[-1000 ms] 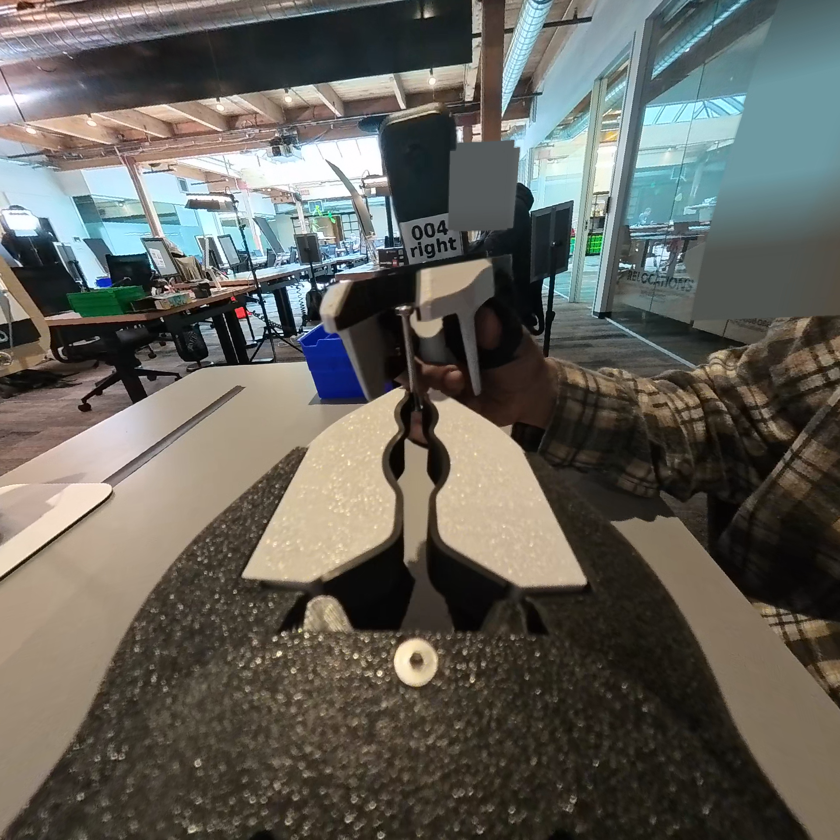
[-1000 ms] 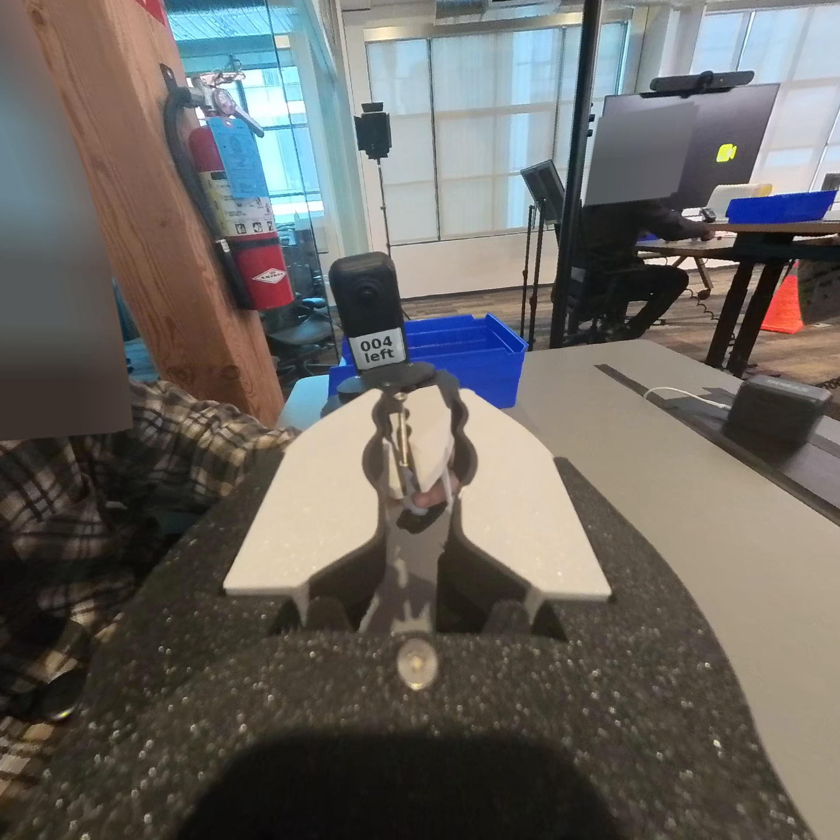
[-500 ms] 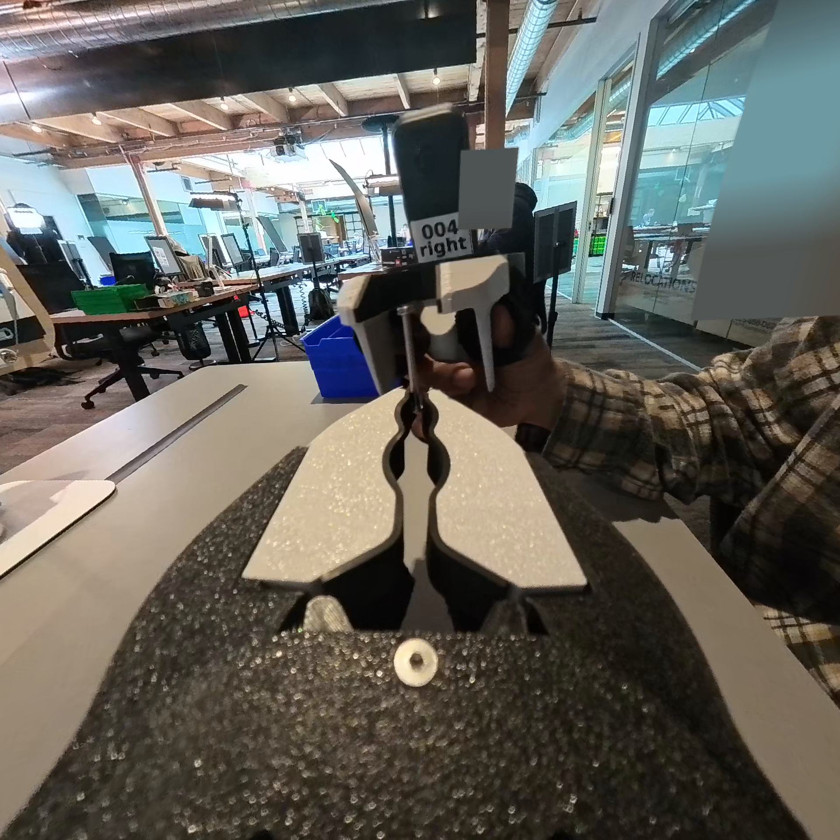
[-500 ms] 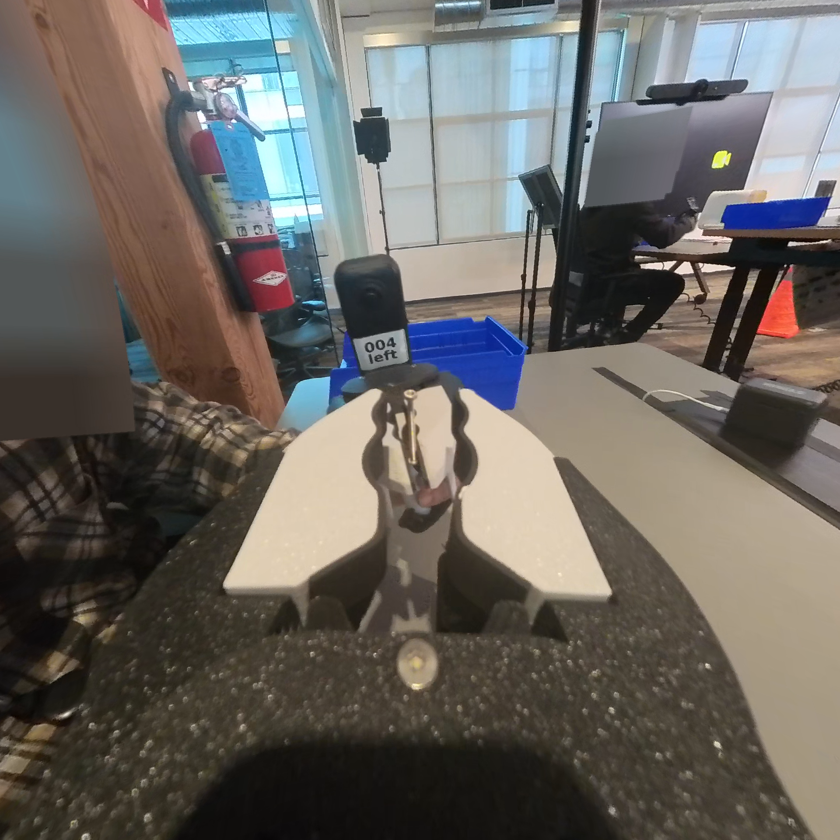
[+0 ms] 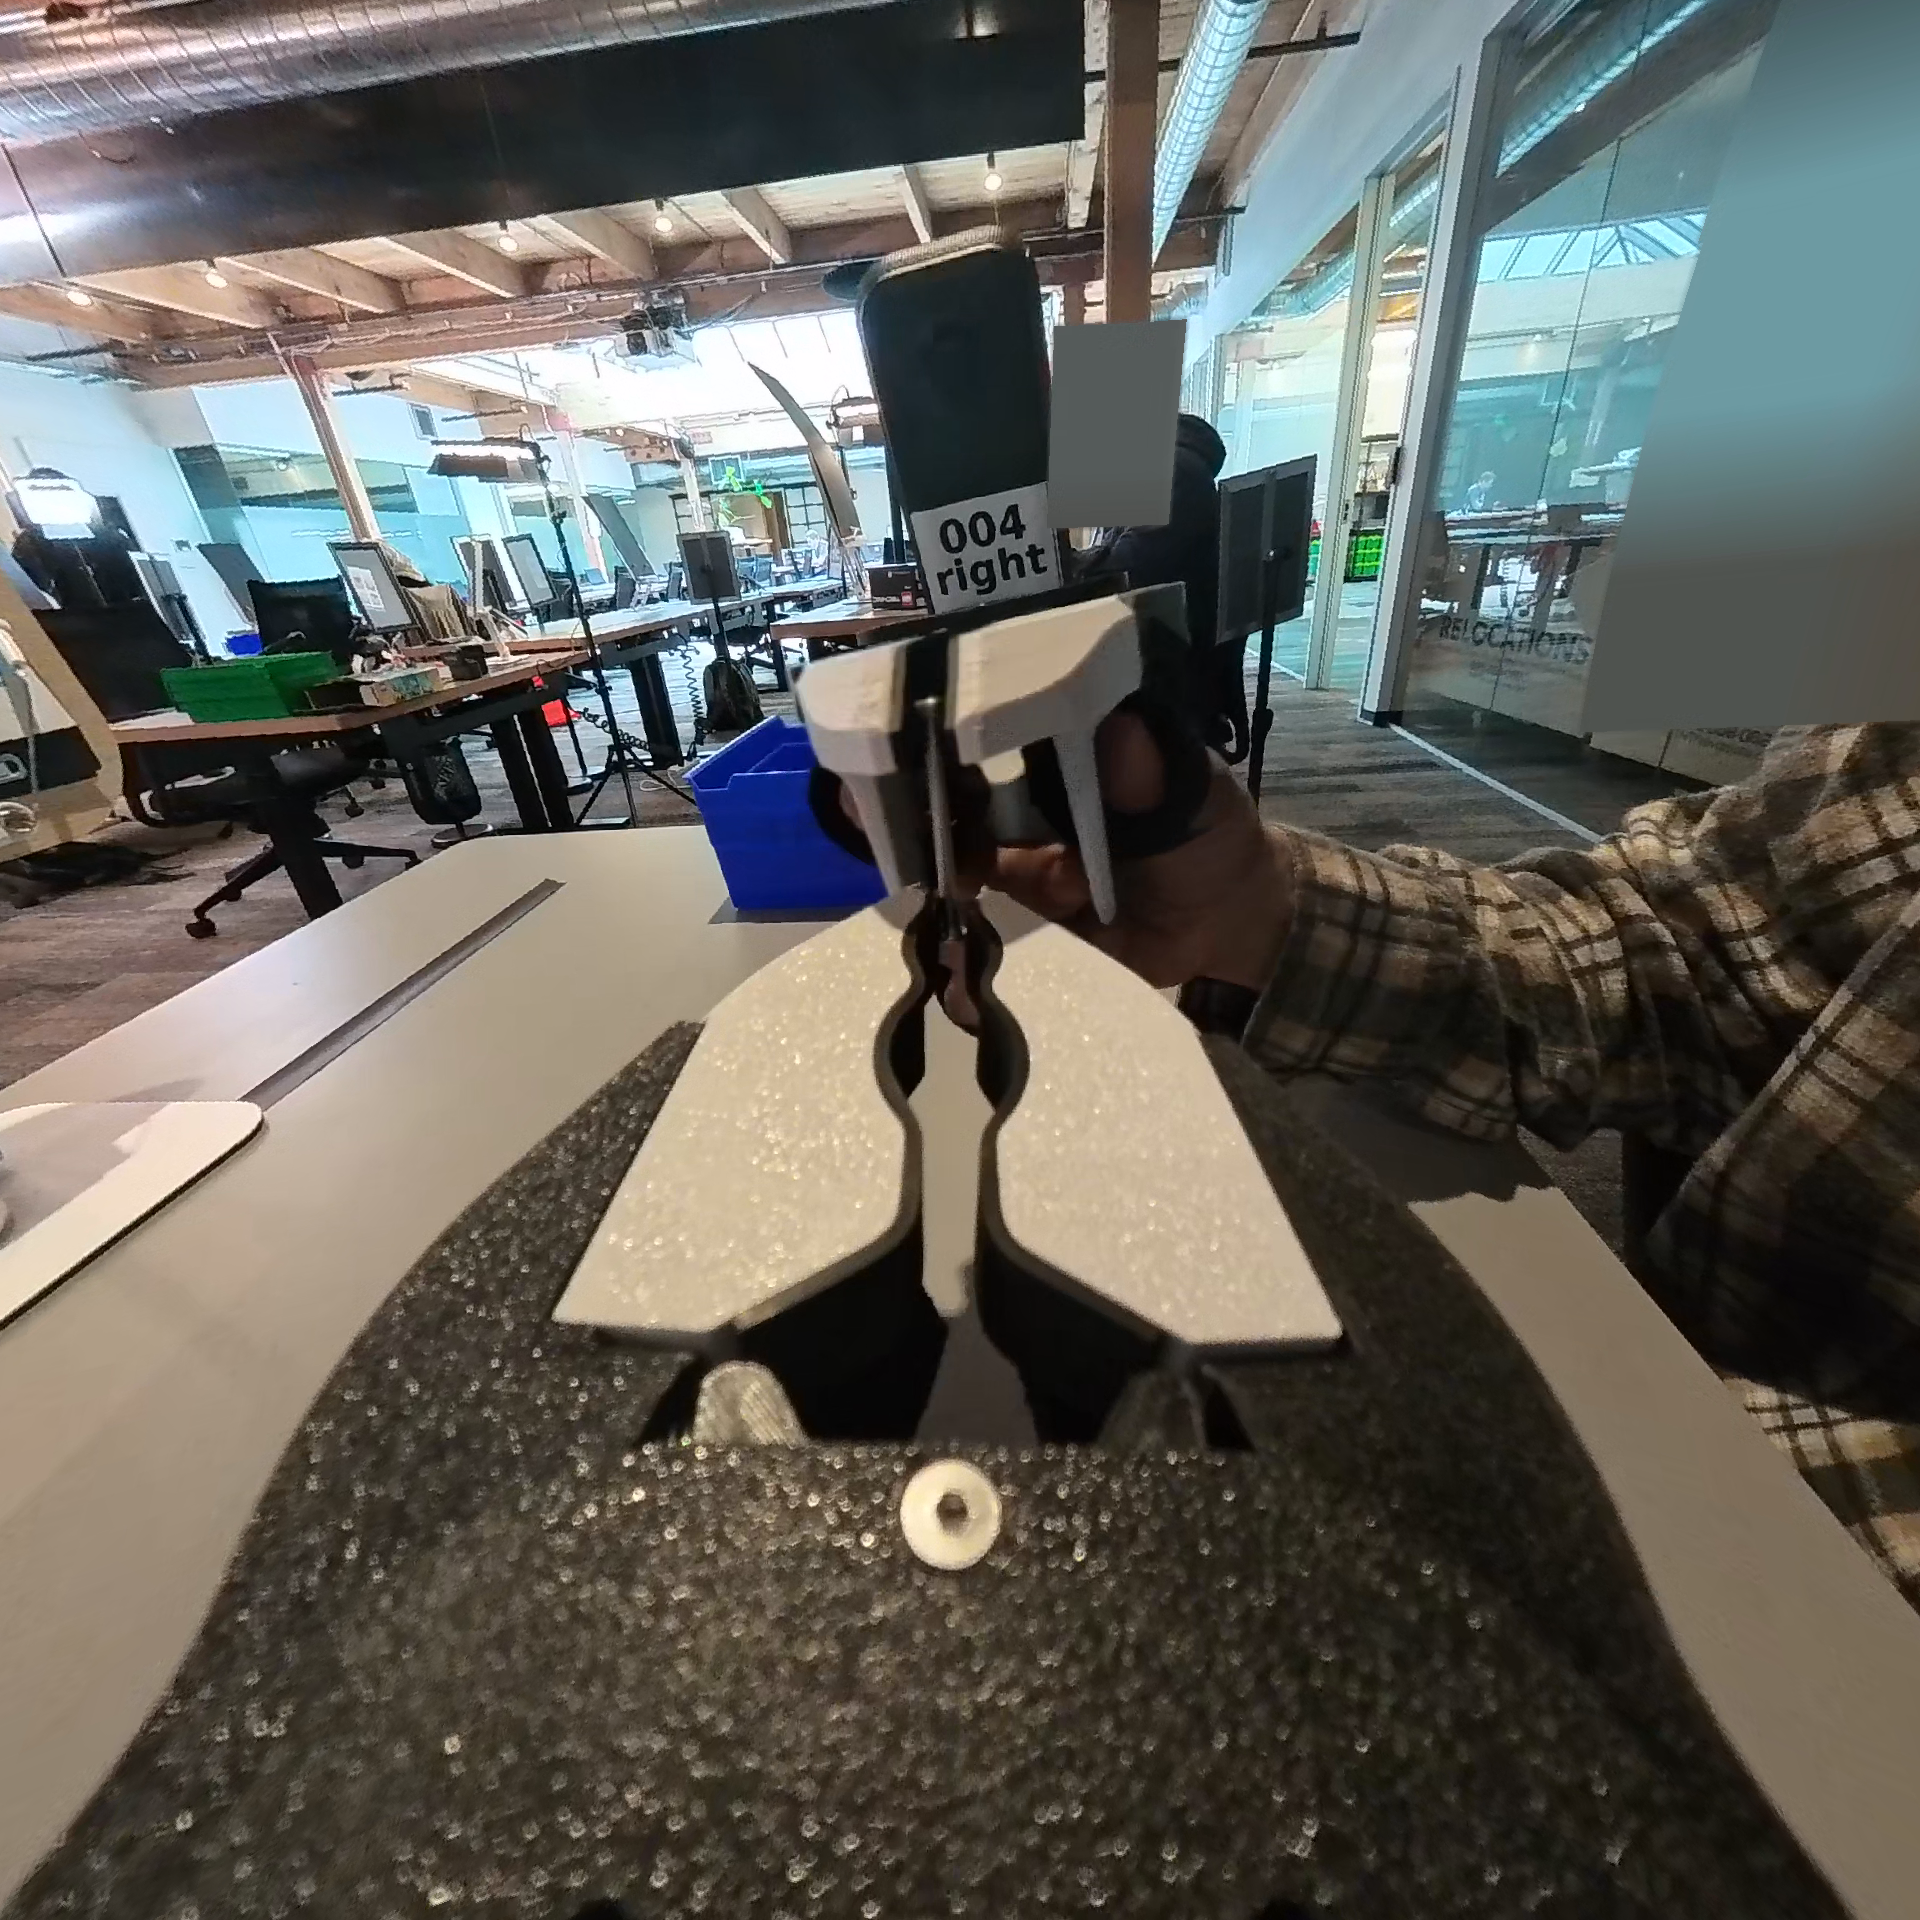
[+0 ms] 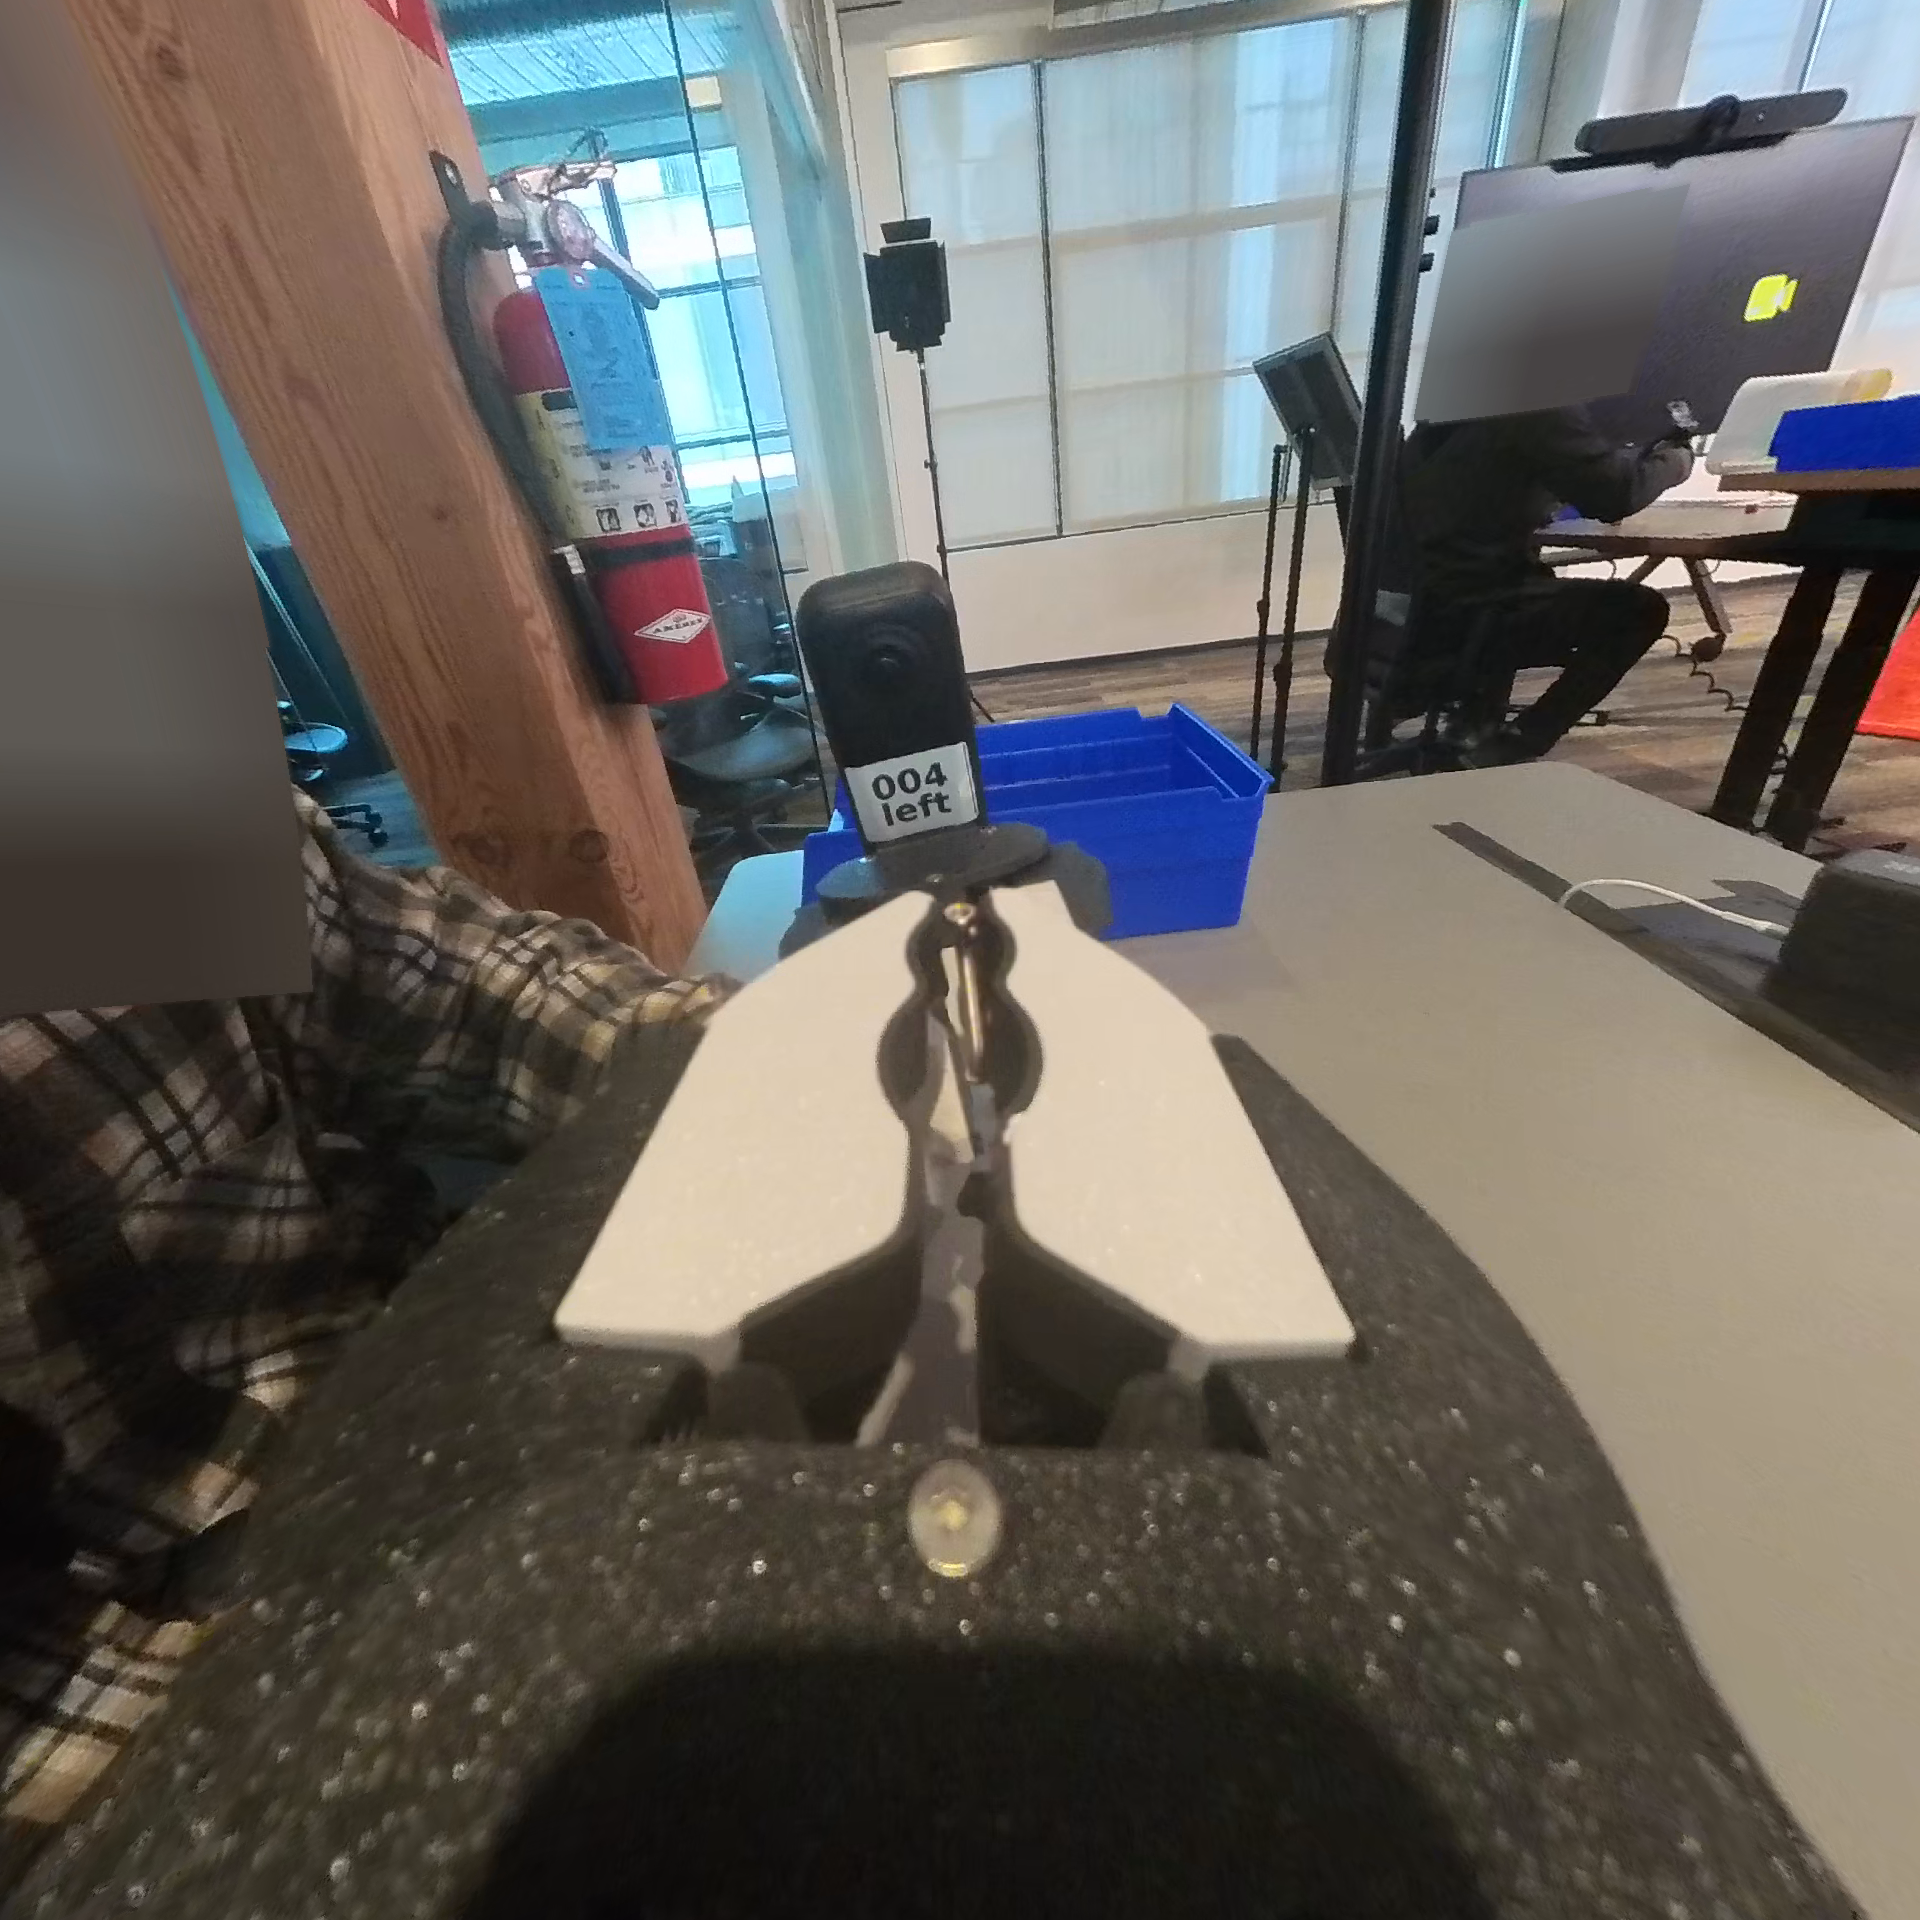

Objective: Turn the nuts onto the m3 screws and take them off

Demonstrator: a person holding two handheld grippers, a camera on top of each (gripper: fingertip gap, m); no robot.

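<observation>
A thin m3 screw (image 5: 938, 810) stands nearly upright between the two grippers, which face each other above the grey table (image 5: 416, 1039). My left gripper (image 5: 951, 935) is shut at its tips on a small dark piece at the screw's lower end, which looks like the nut. My right gripper (image 6: 961, 912) is shut on the screw's head (image 6: 958, 914), and the shaft (image 6: 975, 1023) runs back through its finger gap. In the left wrist view the right gripper (image 5: 928, 696) sits just above my left fingertips, held by a hand (image 5: 1174, 894).
A blue bin (image 5: 779, 821) stands on the table behind the grippers and also shows in the right wrist view (image 6: 1132, 821). A white pad (image 5: 104, 1174) lies at the left. A black box (image 6: 1849, 935) with a white cable lies at the right. A plaid sleeve (image 5: 1558, 987) reaches in. Tip to tip, the grippers are about 4 cm apart.
My right gripper's jaws have narrowed onto the screw head and the gripper has rolled a little about the screw. My left gripper has stayed shut in the same place.
</observation>
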